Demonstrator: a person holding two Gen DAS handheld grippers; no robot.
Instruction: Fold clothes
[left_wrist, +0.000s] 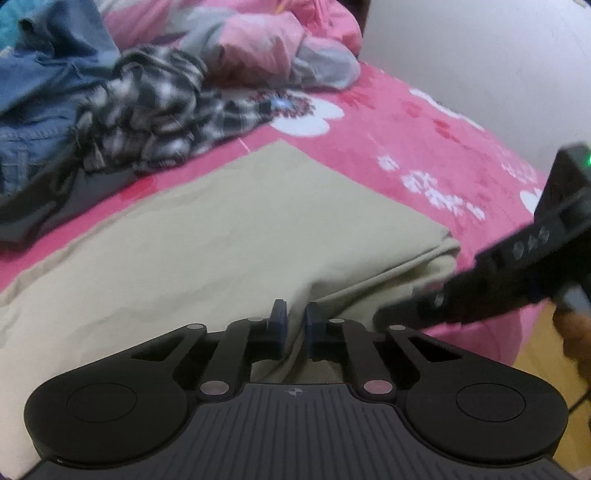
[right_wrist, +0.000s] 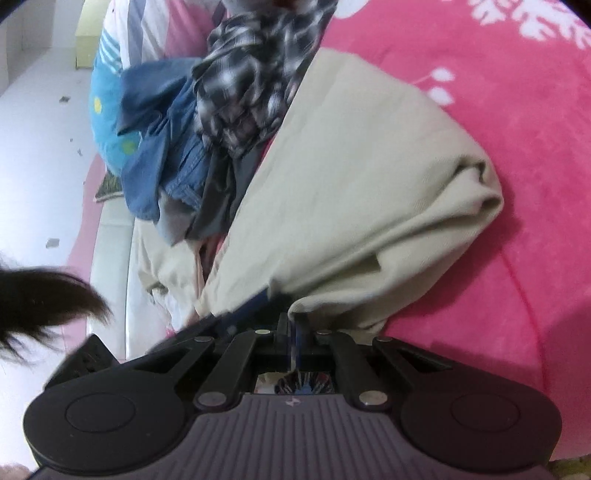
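Note:
A beige garment (left_wrist: 207, 236) lies spread on the pink flowered bedspread (left_wrist: 417, 129). In the left wrist view my left gripper (left_wrist: 296, 322) is shut on a raised fold at its near edge, with cloth pinched between the blue pads. My right gripper (left_wrist: 391, 314) comes in from the right, its tips at the same edge beside the doubled-over corner. In the right wrist view the right gripper (right_wrist: 293, 332) is shut on the beige garment (right_wrist: 362, 177) where its folded edge hangs. The left gripper's blue fingers (right_wrist: 255, 299) touch the cloth just to its left.
A heap of clothes lies beyond the garment: a black-and-white plaid shirt (left_wrist: 155, 107), blue denim (left_wrist: 44, 92) and a pink-and-grey piece (left_wrist: 266, 48). A person's hand (left_wrist: 576, 332) holds the right gripper's handle. The bed's edge and a wooden floor (left_wrist: 535, 354) are at the right.

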